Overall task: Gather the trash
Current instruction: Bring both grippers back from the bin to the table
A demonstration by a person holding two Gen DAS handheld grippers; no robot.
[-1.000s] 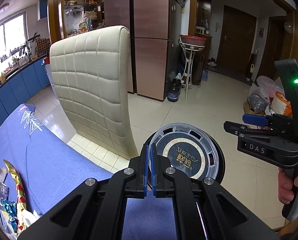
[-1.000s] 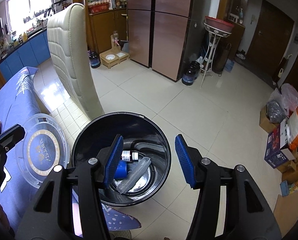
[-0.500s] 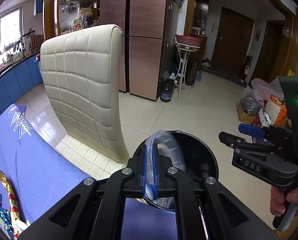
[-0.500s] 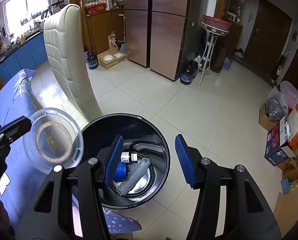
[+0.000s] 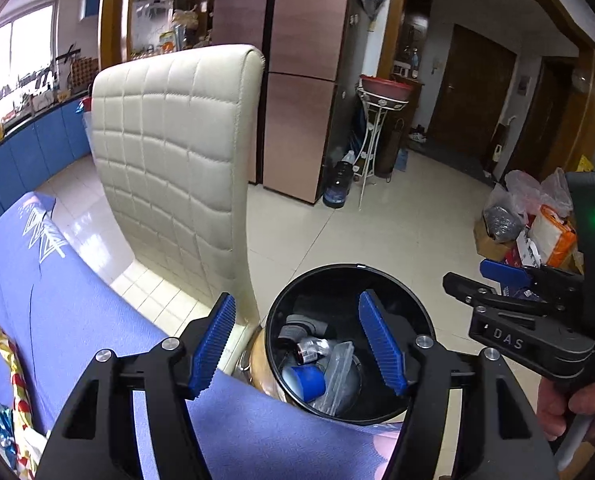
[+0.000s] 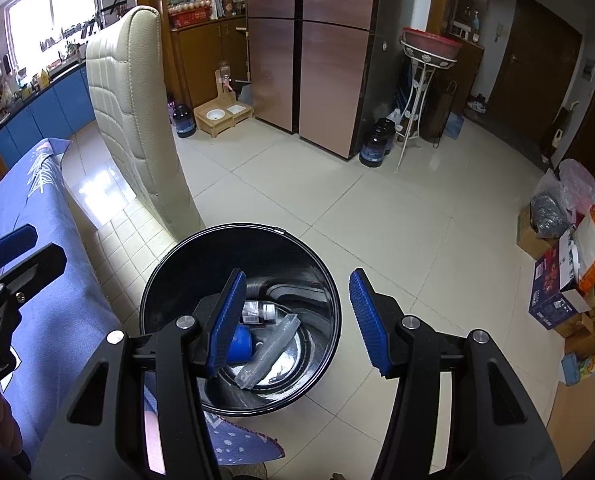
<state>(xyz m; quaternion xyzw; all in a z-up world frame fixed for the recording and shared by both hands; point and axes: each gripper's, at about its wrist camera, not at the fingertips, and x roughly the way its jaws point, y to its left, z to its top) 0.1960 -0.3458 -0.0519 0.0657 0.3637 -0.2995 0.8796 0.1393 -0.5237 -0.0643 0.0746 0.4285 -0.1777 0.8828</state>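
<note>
Over the black bin, the left gripper is opening its jaws, nothing between them. The right gripper hangs apart and empty at its 3 o'clock. Down in the bin lie a clear lid, a bottle and a blue cap.

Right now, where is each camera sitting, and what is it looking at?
Left wrist view: rides the left gripper, jaws opening, nothing between them; looks down at the bin and chair; shows a hand holding the right gripper.
Right wrist view: rides the open right gripper; looks into the bin.
Both share bin, chair and fridge.
</note>
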